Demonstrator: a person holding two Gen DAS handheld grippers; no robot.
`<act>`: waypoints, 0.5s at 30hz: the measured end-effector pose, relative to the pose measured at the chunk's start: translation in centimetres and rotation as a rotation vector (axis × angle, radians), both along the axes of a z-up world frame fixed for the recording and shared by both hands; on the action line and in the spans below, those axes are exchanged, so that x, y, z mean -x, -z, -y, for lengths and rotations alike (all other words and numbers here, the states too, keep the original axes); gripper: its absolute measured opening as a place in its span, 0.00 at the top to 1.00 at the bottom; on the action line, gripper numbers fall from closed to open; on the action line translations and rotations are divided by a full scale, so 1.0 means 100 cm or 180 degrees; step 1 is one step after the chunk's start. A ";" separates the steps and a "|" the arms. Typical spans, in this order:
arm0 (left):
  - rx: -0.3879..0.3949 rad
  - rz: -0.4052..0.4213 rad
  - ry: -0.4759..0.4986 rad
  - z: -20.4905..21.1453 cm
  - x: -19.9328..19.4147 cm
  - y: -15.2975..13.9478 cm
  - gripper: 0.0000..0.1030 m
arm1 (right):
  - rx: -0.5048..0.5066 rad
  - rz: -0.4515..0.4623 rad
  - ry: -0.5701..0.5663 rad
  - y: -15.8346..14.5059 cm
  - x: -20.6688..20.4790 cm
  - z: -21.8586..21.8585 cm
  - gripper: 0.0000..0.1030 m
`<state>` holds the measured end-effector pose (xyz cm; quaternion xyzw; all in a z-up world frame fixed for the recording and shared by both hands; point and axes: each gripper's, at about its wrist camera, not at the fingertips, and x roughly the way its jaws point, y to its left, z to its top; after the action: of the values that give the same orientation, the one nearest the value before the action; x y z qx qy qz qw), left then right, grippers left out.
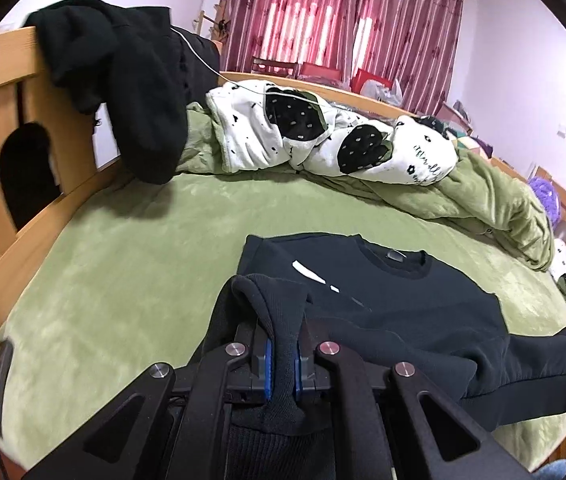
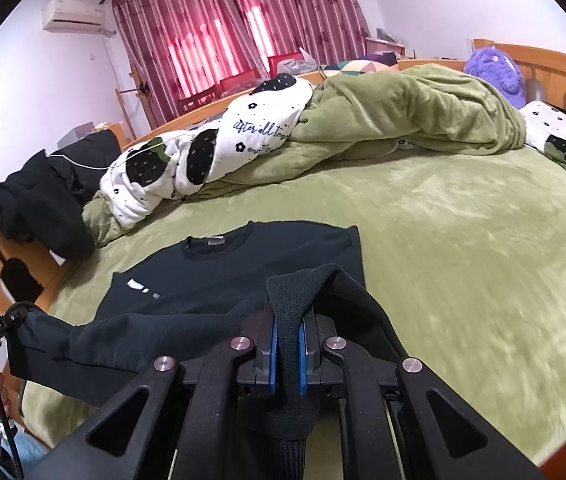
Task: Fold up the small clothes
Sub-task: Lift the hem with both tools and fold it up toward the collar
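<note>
Evidently each hem corner of the dark sweatshirt point(image 1: 383, 300) is pinched, one in the left gripper point(image 1: 282, 364), one in the right gripper point(image 2: 287, 360), both pressed tight on the ribbing to lift the hem level for folding. Beyond the grippers, the sweatshirt's chest and collar lie flat on the green bedspread point(image 2: 463, 240), short of the rumpled quilt point(image 2: 211, 152).

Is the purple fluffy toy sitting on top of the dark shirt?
No, the purple toy sits far back by the headboard, while the dark shirt lies up front.
</note>
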<state>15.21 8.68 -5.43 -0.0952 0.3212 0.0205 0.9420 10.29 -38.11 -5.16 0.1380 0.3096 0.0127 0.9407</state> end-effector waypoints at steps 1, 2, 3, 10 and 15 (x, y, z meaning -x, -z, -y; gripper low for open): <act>0.0002 -0.0018 0.0007 0.001 -0.009 0.002 0.93 | 0.0009 -0.0028 0.0004 0.003 -0.014 0.001 0.93; 0.0002 -0.0062 0.0020 0.002 -0.025 0.008 0.93 | 0.0014 -0.0060 0.0005 0.006 -0.027 0.002 0.93; -0.0001 -0.0094 0.0029 0.002 -0.035 0.012 0.93 | 0.0017 -0.0081 0.0003 0.009 -0.035 0.002 0.93; -0.0004 -0.0375 0.0040 0.003 -0.101 0.055 0.92 | 0.0150 -0.0344 -0.0033 0.045 -0.112 0.002 0.93; 0.0015 -0.0532 0.0044 -0.001 -0.127 0.083 0.92 | 0.0215 -0.0502 -0.0031 0.073 -0.152 0.002 0.93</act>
<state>27.94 8.78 -13.70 -0.0931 0.3995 0.0211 0.9118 25.49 -38.28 -12.43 0.1053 0.3836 -0.0041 0.9175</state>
